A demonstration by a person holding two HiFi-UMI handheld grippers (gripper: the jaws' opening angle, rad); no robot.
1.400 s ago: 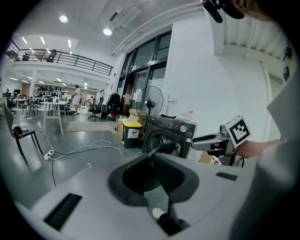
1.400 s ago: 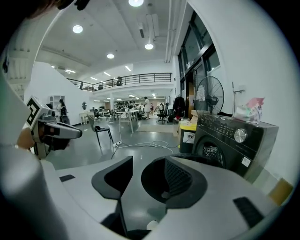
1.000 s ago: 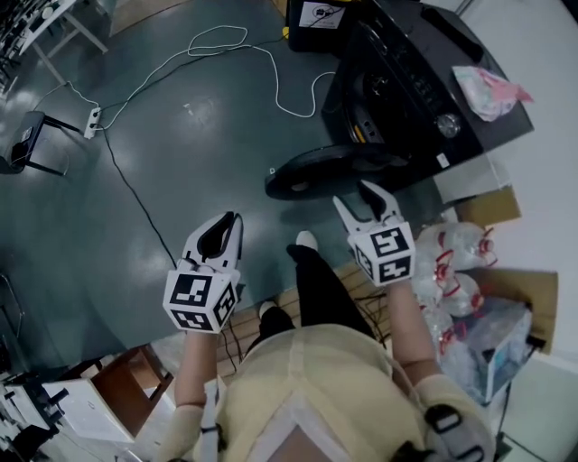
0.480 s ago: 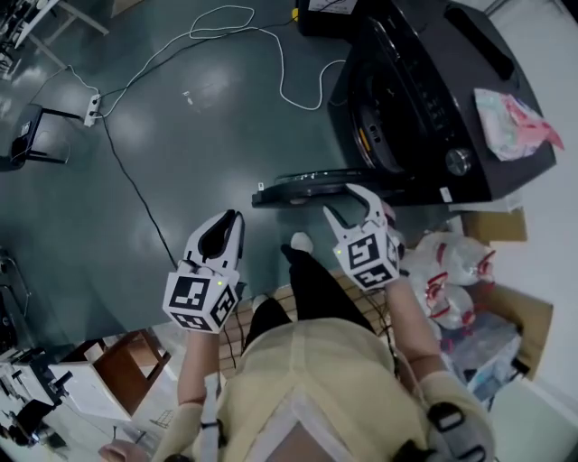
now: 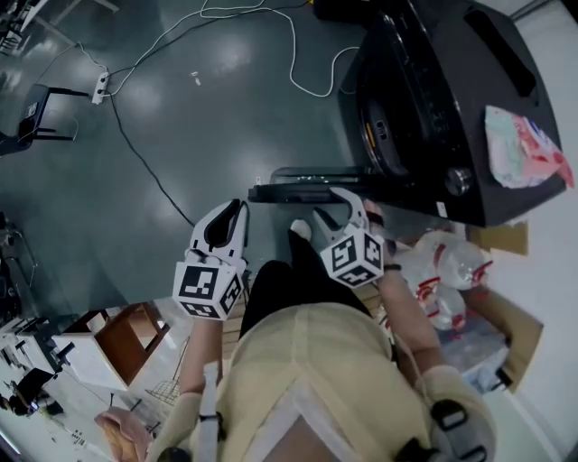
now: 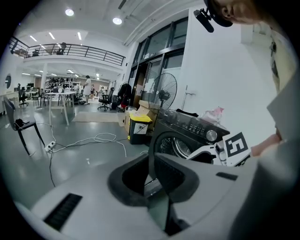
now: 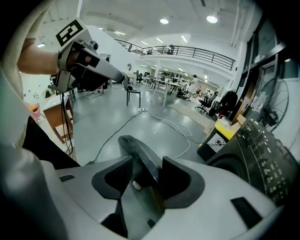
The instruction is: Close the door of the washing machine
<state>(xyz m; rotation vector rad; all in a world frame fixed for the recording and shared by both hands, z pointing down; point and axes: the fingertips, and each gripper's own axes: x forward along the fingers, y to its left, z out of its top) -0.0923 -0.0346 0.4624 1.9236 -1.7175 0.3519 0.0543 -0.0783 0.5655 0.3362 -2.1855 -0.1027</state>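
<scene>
2 jaws of my right gripper [image 5: 332,206] spread, straddling rim of round dark washing-machine door [image 5: 289,182], door swung open; left gripper [image 5: 228,218] pressed together, empty.

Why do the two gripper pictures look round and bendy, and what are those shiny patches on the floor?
Left gripper view and right gripper view: a wide-angle lens bends the railing and leaves black corners. Head view: pale glare on the glossy floor, probably from the ceiling lights seen in the left gripper view; the washing machine looks dark.
</scene>
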